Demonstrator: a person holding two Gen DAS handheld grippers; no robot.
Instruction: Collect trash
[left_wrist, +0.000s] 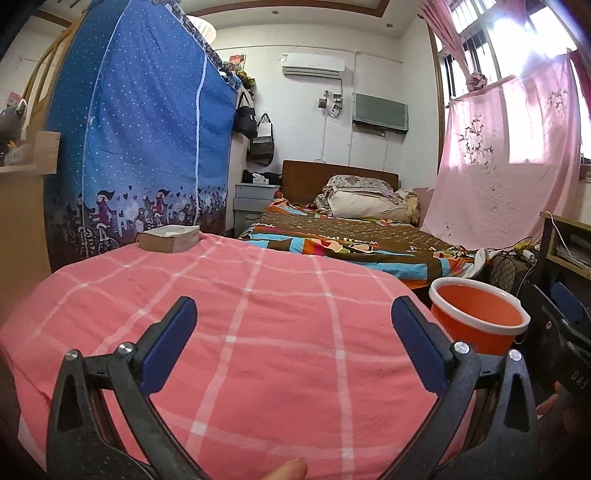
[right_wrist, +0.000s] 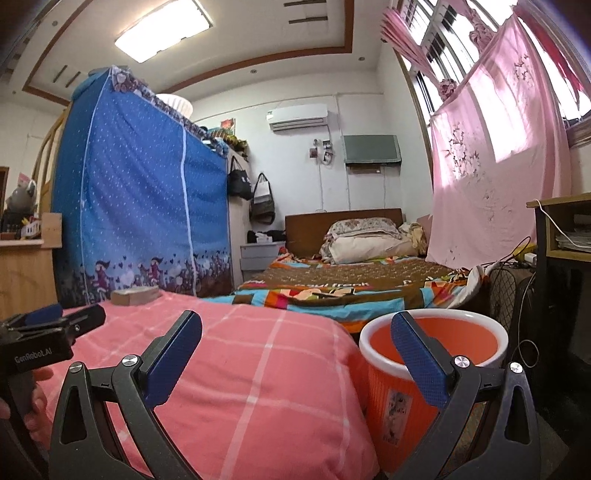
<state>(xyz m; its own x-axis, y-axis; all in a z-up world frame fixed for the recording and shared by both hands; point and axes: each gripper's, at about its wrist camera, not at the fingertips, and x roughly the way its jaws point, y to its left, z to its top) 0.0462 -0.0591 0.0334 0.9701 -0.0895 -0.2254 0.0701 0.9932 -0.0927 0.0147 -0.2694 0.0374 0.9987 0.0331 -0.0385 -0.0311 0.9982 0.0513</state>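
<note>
An orange waste bin with a white rim (left_wrist: 480, 317) stands on the floor right of a surface covered in pink checked cloth (left_wrist: 258, 325); it also shows in the right wrist view (right_wrist: 406, 398). My left gripper (left_wrist: 293, 314) is open and empty over the pink cloth. My right gripper (right_wrist: 295, 328) is open and empty, its right finger in front of the bin's mouth (right_wrist: 436, 343). A thick worn book (left_wrist: 169, 238) lies at the cloth's far left edge, also in the right wrist view (right_wrist: 135, 295). No loose trash shows on the cloth.
A bed with a colourful quilt (left_wrist: 351, 236) lies behind. A blue fabric wardrobe (left_wrist: 140, 140) stands at left, a wooden desk (right_wrist: 22, 273) beyond it. A fan and cables (right_wrist: 506, 280) and a shelf (right_wrist: 565, 229) crowd the right. The left gripper's body (right_wrist: 40, 339) shows at left.
</note>
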